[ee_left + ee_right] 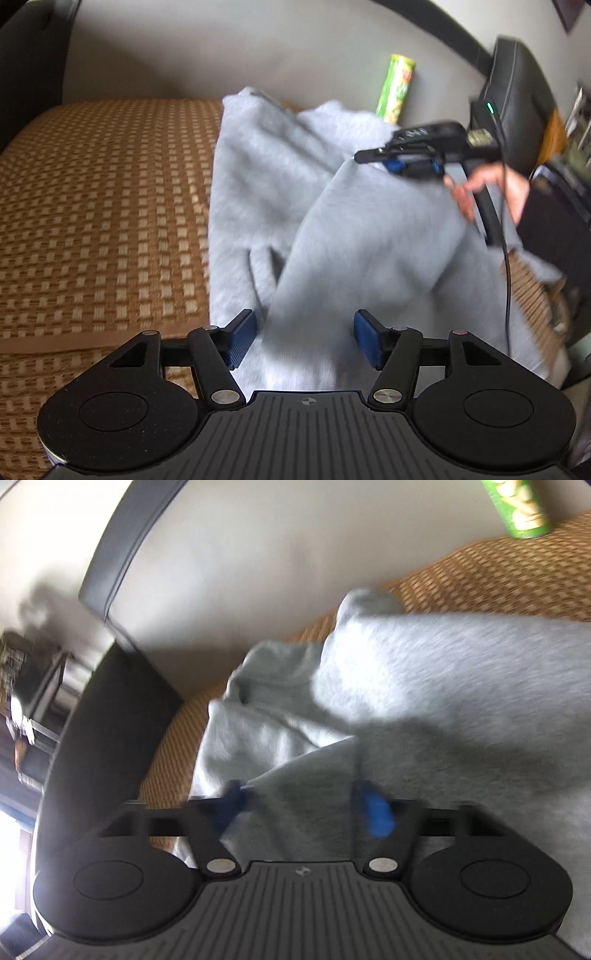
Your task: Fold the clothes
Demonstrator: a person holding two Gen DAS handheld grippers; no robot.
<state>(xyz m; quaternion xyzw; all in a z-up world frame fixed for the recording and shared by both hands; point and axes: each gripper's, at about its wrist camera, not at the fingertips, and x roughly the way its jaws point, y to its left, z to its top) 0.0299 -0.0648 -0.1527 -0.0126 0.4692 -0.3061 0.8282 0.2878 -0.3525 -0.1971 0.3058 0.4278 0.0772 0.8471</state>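
A grey garment (pixel 332 221) lies rumpled on a woven orange-brown mat (pixel 92 203) that covers a bed or couch. In the left wrist view the left gripper (pixel 304 341) has its jaws wide apart, a fold of grey cloth rising between the blue pads (pixel 242 341) without being pinched. Only this view shows the right gripper (pixel 413 166) from outside, at 2 o'clock, held by a hand (pixel 491 188) over the garment. The right wrist view is blurred: cloth lies between that gripper's jaws, but whether they clamp it cannot be told. A green can (pixel 521 506) stands at 1 o'clock beside the pale wall (pixel 240 572).
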